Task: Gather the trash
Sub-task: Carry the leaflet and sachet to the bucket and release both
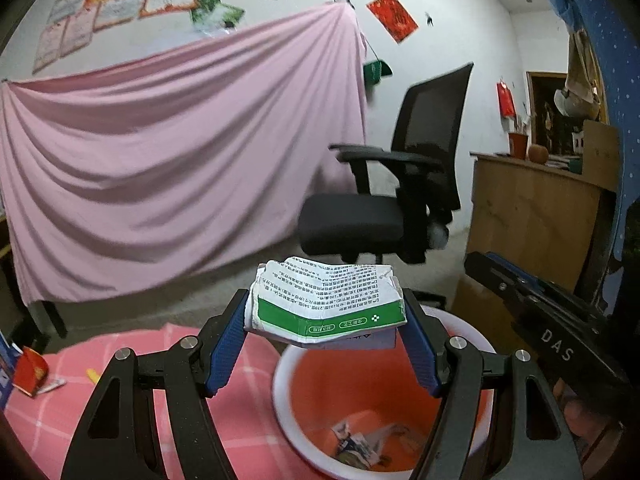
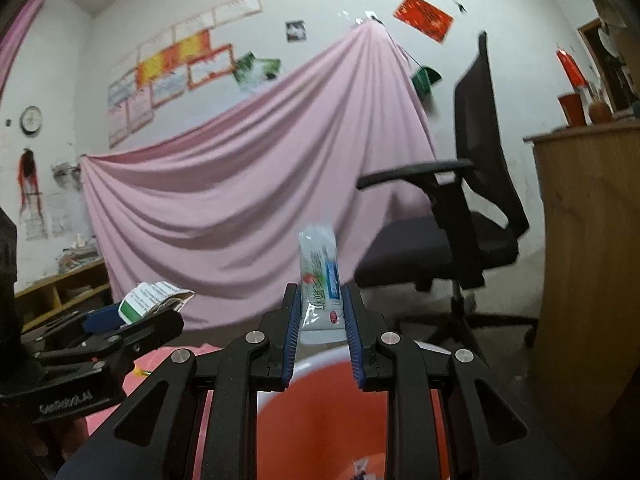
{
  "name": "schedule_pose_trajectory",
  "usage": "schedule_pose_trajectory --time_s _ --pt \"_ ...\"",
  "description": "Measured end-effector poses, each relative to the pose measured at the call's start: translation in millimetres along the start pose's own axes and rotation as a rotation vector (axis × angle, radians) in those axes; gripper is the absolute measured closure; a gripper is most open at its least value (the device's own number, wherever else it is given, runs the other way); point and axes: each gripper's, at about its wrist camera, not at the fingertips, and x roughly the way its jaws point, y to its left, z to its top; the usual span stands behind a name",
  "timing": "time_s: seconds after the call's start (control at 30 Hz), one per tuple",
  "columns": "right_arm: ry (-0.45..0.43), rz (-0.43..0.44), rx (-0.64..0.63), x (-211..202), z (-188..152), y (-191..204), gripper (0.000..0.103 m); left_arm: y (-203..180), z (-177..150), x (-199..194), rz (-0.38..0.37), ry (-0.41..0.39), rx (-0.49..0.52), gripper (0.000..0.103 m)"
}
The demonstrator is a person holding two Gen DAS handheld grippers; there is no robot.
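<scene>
So I had the left gripper (image 1: pixel 326 316) pinching a crushed green-and-white carton (image 1: pixel 326 304) crosswise, sitting right above the orange bin (image 1: pixel 288 356). The right gripper (image 2: pixel 322 320) was clamped on a small sachet (image 2: pixel 320 280) standing upright, also over the bin's rim (image 2: pixel 320 358). The bin's bottom was mostly cut off, with some scraps (image 1: pixel 360 444) I couldn't identify.

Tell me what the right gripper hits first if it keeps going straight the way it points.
Past the sachet it holds, the right gripper likely meets the pink sheet first; depth is unclear.
</scene>
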Motion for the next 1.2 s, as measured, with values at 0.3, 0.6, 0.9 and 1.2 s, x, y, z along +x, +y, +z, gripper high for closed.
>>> schedule_pose_trajectory --time_s 0.3,0.6,0.9,1.2 --pt "0.099 -0.027 0.041 12.7 -8.8 -12.0 0.082 -3.5 -6.3 29.1 -0.062 0.138 -0.048 0.035" --pt "0.138 -0.053 0.052 17.6 -13.0 -14.2 0.075 12.3 -16.3 40.7 -0.084 0.242 -0.127 0.034" --pt "0.153 -0.062 0.045 21.3 -13.4 -14.1 0.071 28.1 -17.2 40.2 -0.106 0.277 -0.189 0.033" --pt "0.154 -0.075 0.054 22.4 -13.6 -19.3 0.064 32.9 -20.4 37.6 -0.105 0.281 -0.194 0.031"
